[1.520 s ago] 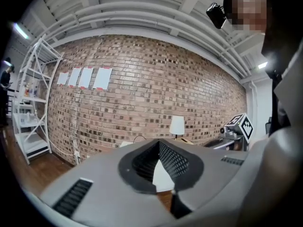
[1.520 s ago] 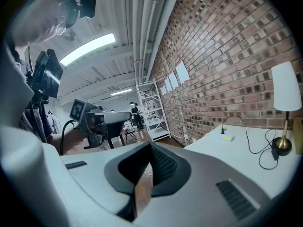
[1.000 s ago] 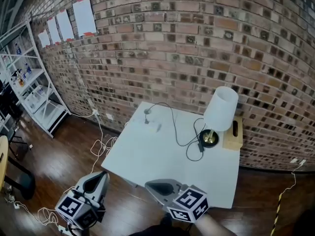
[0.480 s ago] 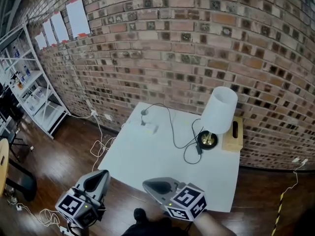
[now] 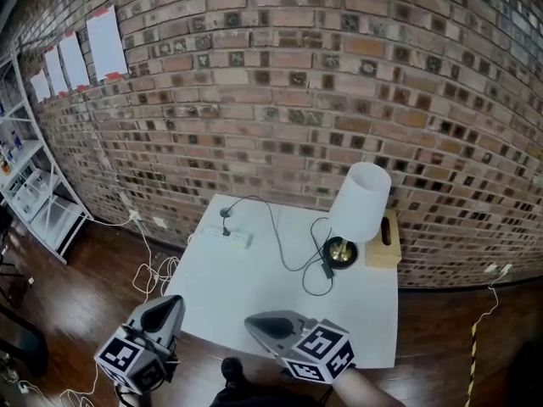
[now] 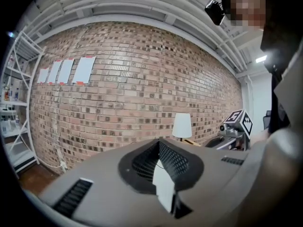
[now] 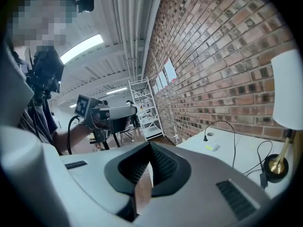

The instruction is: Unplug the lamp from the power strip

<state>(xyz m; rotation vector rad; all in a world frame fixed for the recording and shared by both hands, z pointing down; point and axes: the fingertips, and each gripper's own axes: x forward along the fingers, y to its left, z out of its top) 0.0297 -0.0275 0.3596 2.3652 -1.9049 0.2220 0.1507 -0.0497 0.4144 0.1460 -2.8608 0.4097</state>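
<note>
A lamp with a white shade and brass base stands at the far right of the white table. Its black cord runs left to a plug by the white power strip at the table's far left. Both grippers hover short of the table's near edge, the left gripper off the left corner and the right gripper over the edge. Each has its jaws shut with nothing held. The left gripper faces the lamp. From the right gripper, the power strip lies far ahead.
A wooden box sits beside the lamp against the brick wall. White metal shelving stands at far left. Loose white cables trail over the wood floor left of the table. A yellow-black cable lies at right.
The head view has swung, so the table and lamp now sit further left and the shelving has slid toward the edge. Both grippers edged toward the table and stay shut.
</note>
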